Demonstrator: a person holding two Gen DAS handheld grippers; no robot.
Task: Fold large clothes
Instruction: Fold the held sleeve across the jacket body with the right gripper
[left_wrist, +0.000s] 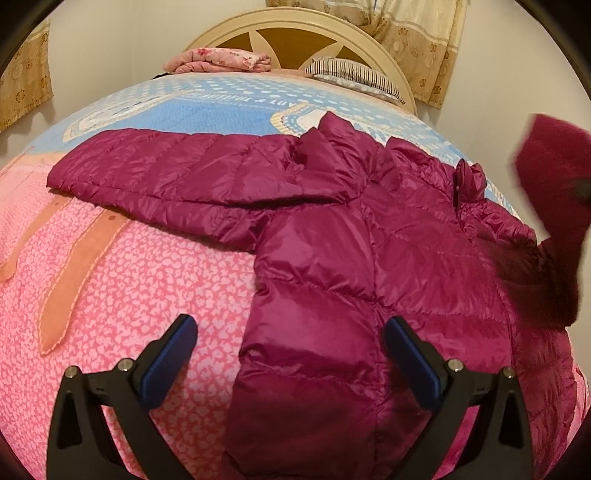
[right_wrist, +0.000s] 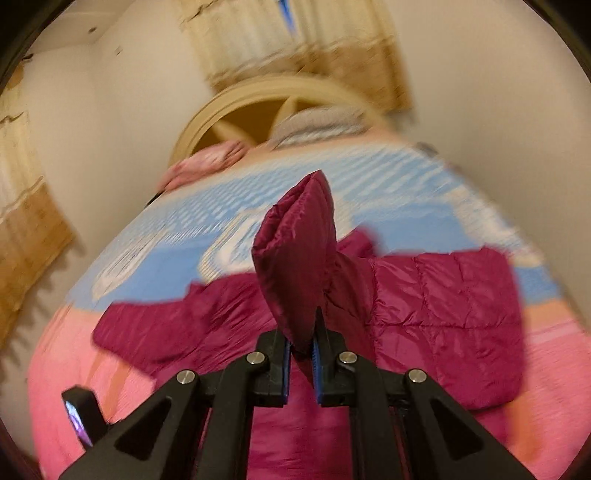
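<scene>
Magenta quilted down jacket (left_wrist: 332, 236) lies spread across the bed (left_wrist: 122, 266), body near and right, one sleeve (left_wrist: 155, 173) stretched out flat to the left over the pink patterned cover.

Right gripper (right_wrist: 300, 350): tongs pinched together on the cuff end of the other sleeve (right_wrist: 295, 266), which stands lifted clear of the bed; the right wrist view is motion-blurred. In the left wrist view that raised sleeve shows as a blurred magenta shape at the far right edge.

Left gripper (left_wrist: 288, 332): tongs wide apart, holding nothing, hovering over the near hem of the jacket.

Step in hand, as I judge it: first sleeve fold, the right-side sleeve being carried inward over the body. Early in the task; the left sleeve and the body folds are not yet done.

Next move calls for laying the held sleeve flat across the chest and releasing; slick fabric may slide.

Writing: blue far part of the bed cover carries white lettering, upside down, too distorted to read reliably. No brand label visible on the jacket.
</scene>
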